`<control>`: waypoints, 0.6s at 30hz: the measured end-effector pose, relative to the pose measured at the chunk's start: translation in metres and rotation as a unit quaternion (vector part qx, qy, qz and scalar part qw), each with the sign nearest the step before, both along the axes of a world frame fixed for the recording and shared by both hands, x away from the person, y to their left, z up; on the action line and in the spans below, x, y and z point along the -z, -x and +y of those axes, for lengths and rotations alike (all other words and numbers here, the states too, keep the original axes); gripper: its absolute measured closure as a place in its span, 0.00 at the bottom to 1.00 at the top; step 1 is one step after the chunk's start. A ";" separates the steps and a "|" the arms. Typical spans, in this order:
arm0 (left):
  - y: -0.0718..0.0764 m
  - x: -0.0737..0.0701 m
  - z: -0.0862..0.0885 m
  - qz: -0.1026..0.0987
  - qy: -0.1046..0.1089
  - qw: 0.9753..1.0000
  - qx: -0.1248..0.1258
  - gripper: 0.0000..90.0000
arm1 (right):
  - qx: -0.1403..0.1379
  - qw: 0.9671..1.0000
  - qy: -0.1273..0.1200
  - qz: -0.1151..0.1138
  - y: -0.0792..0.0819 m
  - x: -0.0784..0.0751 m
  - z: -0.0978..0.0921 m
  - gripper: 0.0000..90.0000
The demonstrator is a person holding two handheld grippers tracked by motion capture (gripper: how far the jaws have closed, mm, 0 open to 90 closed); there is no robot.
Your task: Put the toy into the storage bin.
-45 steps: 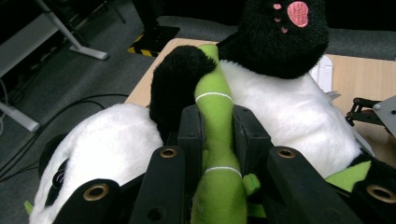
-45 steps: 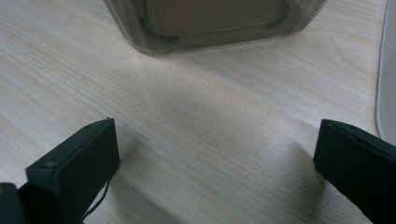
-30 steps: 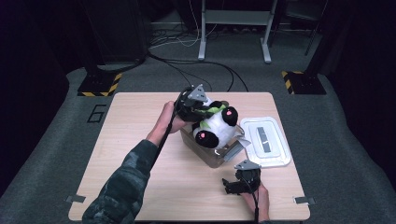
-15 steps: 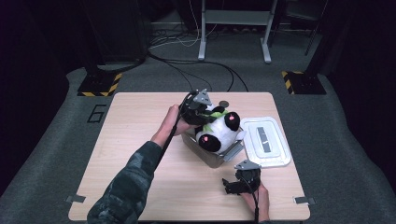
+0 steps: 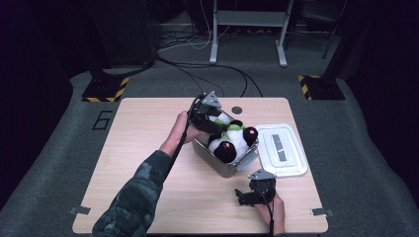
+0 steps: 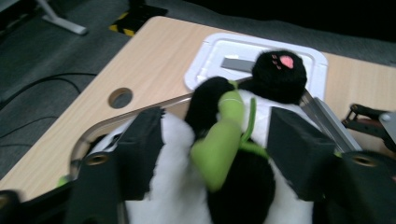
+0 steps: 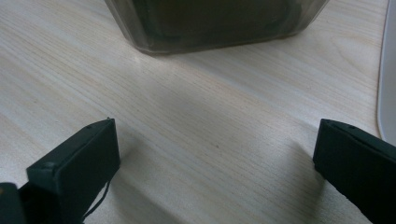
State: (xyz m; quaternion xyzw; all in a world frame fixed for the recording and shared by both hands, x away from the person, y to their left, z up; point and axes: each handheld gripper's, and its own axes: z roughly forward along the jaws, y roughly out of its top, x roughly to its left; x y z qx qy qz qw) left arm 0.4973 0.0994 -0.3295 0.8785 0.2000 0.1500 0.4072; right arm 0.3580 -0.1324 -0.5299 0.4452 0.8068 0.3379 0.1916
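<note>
A black-and-white plush panda (image 5: 230,143) with a green piece on its front lies in a metal bin (image 5: 225,170) at the middle of the table. My left gripper (image 5: 210,123) reaches in from the bin's far left side. In the left gripper view its jaws press both flanks of the panda (image 6: 252,186), whose pink-soled foot points toward the bin's rim (image 6: 322,116). My right gripper (image 5: 247,195) rests low near the table's front edge, just in front of the bin (image 7: 215,23). It stands open (image 7: 215,154) over bare wood.
A white lid (image 5: 281,150) lies flat to the right of the bin, also seen past the panda (image 6: 210,51). A round cable hole (image 5: 237,109) sits at the table's far edge. Cables and striped floor markers lie beyond the table.
My left gripper has carried the panda down and to the right, so it now sits lower in the bin. The right gripper has stayed in place.
</note>
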 end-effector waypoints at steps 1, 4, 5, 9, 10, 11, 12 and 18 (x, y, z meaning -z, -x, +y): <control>0.000 0.000 0.000 0.000 0.000 1.000 0.000 0.33 | -0.005 1.000 0.004 0.000 0.000 0.000 -0.001 0.00; -0.004 0.004 0.010 0.018 0.005 0.999 -0.036 0.26 | 0.003 1.000 -0.001 0.000 0.000 0.000 0.000 0.00; -0.004 0.006 0.011 0.020 0.002 0.999 -0.040 0.26 | -0.003 1.000 0.001 0.000 0.000 0.000 0.000 0.00; -0.004 0.017 0.013 0.035 -0.002 0.998 -0.045 0.26 | 0.002 1.000 -0.002 0.000 0.000 0.000 0.000 0.00; -0.004 0.020 0.013 0.040 -0.004 0.998 -0.046 0.27 | 0.002 1.000 -0.002 0.000 0.000 0.000 0.000 0.00; -0.005 0.023 0.014 0.046 -0.004 0.998 -0.047 0.27 | 0.002 1.000 -0.002 0.000 0.000 0.000 0.000 0.00; -0.005 0.026 0.014 0.050 -0.002 0.998 -0.048 0.27 | 0.004 1.000 -0.002 -0.001 0.000 0.000 0.001 0.00; -0.005 0.043 0.016 0.069 -0.019 0.996 -0.060 0.28 | 0.004 1.000 -0.002 0.002 0.000 0.000 0.001 0.00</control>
